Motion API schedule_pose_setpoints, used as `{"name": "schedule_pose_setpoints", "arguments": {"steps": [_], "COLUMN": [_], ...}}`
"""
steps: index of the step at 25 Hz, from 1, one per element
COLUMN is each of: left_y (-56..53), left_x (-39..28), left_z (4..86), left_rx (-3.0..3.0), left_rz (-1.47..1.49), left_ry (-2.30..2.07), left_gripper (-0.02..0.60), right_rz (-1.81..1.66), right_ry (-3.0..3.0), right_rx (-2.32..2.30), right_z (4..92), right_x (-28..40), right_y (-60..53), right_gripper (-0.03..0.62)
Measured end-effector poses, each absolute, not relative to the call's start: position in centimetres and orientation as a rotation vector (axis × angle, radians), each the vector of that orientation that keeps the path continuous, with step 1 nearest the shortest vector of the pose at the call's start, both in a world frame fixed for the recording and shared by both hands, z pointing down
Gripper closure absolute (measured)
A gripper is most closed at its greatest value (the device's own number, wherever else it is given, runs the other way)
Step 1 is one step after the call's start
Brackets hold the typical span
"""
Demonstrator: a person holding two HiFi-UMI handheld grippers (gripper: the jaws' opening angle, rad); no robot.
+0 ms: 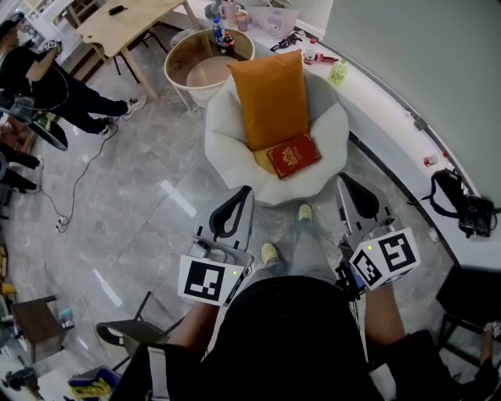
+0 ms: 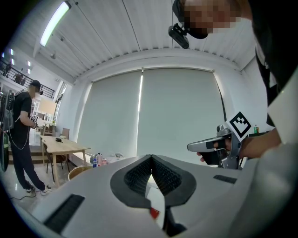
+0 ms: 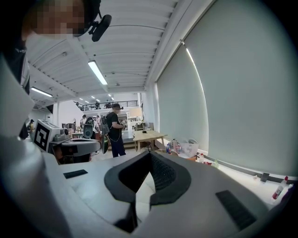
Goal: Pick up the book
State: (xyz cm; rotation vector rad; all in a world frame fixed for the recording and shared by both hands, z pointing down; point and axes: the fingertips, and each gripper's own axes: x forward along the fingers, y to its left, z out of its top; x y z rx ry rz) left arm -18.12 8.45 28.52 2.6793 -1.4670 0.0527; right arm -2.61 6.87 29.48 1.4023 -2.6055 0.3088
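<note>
A red book with a gold pattern lies on the seat of a white beanbag chair, at the foot of an upright orange cushion. In the head view my left gripper and right gripper are held level close to my body, short of the chair, and neither touches the book. The left gripper view shows the left gripper with its jaws meeting at the tip and nothing between them. The right gripper is likewise shut and holds nothing.
A round wooden tub with bottles on its rim stands behind the chair. A curved white counter with a black bag runs along the right. A person stands at far left by a wooden table. A cable lies on the floor.
</note>
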Motion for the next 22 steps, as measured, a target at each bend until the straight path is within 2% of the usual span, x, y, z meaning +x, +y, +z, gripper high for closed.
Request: {"name": "schedule_pose_setpoints", "arguments": {"steps": [22], "left_y": [0.5], "left_x": [-14.6], "left_z": [28.3], "left_rx": [2.635], "left_rz": [0.128], "left_ry": [-1.543], "left_gripper": [0.571], "right_rz": [0.346], "right_ry": [-2.648], "right_rx": [1.320], "right_z": [30.1], "right_x": [1.7], "right_y": [-2.7], "right_gripper": [0.585]}}
